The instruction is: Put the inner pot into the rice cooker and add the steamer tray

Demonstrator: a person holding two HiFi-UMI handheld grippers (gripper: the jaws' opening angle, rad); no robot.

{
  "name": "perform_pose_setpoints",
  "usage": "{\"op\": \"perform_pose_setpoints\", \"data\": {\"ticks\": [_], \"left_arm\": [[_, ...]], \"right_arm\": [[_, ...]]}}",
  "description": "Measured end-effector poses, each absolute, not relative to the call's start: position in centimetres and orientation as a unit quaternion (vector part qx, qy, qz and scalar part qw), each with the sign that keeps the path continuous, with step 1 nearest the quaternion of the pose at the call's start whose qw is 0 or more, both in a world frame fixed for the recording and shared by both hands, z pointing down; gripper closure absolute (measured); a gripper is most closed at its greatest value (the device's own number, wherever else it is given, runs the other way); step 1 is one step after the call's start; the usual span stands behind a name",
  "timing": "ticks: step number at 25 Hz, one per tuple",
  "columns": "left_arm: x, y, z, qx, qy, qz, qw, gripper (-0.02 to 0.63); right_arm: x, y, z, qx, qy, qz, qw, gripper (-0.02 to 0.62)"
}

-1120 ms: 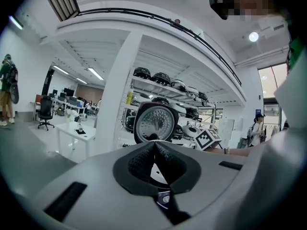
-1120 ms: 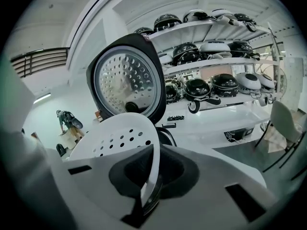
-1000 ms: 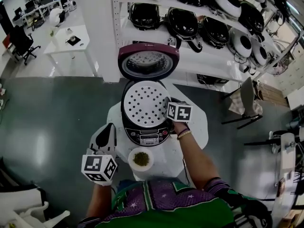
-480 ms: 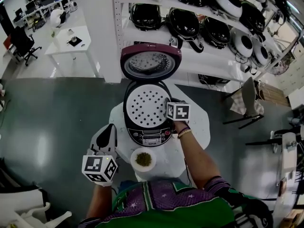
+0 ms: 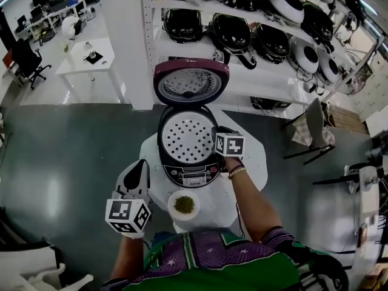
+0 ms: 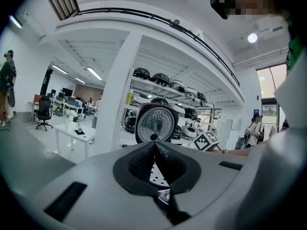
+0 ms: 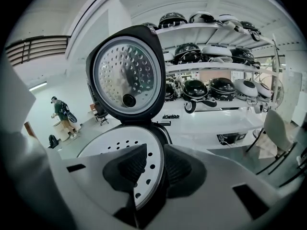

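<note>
**Tray seated, right gripper letting go**

The left gripper (image 5: 138,170) hangs off the table's (image 5: 251,162) left edge, jaws pressed together on nothing, apart from the work. Just to its right a small bowl (image 5: 183,204) of green grains stands in front of the cooker (image 5: 191,174), whose lid (image 5: 191,83) stands upright behind.

The tray (image 5: 187,135) lies level across the cooker's mouth, its holed face up. The pot itself is hidden under it; with the tray sitting flush, I judge the pot to be already inside.

The right gripper (image 7: 154,166) is at the tray's right rim. Its jaws are opening, one on each side of the rim, with a narrow gap and the pads no longer pinching it.

So the step in hand looks like the release after setting the tray down, the task's last part. The next move calls for the jaws to clear the rim fully, then a lift straight up and back, so that the tray is not dragged or tipped.
</note>
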State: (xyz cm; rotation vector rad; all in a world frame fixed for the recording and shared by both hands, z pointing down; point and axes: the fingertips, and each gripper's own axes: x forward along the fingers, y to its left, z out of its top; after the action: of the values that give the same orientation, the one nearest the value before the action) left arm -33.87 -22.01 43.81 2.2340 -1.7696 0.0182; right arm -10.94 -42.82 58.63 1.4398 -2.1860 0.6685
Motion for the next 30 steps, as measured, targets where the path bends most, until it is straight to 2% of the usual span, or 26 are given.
{"op": "perform_pose_setpoints", "data": {"ticks": [14, 21, 26, 30], "left_arm": [[-31.2, -20.7, 43.5, 0.816, -0.560, -0.012, 0.141, 0.584], [-29.6, -20.4, 42.8, 0.829, -0.542, -0.019, 0.139, 0.584], [-29.1, -18.5, 42.0, 0.825, -0.549, -0.024, 0.131, 0.584], [-28.2, -16.0, 41.6, 0.818, -0.561, -0.018, 0.126, 0.584]], "right_arm": [[-7.8, -35.6, 56.3, 0.517, -0.803, 0.254, 0.155, 0.479], [-5.1, -31.3, 53.3, 0.526, -0.805, 0.237, 0.138, 0.480], [-3.8, -27.8, 50.8, 0.516, -0.812, 0.255, 0.095, 0.482], [-2.2, -24.6, 48.4, 0.510, -0.827, 0.226, 0.077, 0.483]]}}
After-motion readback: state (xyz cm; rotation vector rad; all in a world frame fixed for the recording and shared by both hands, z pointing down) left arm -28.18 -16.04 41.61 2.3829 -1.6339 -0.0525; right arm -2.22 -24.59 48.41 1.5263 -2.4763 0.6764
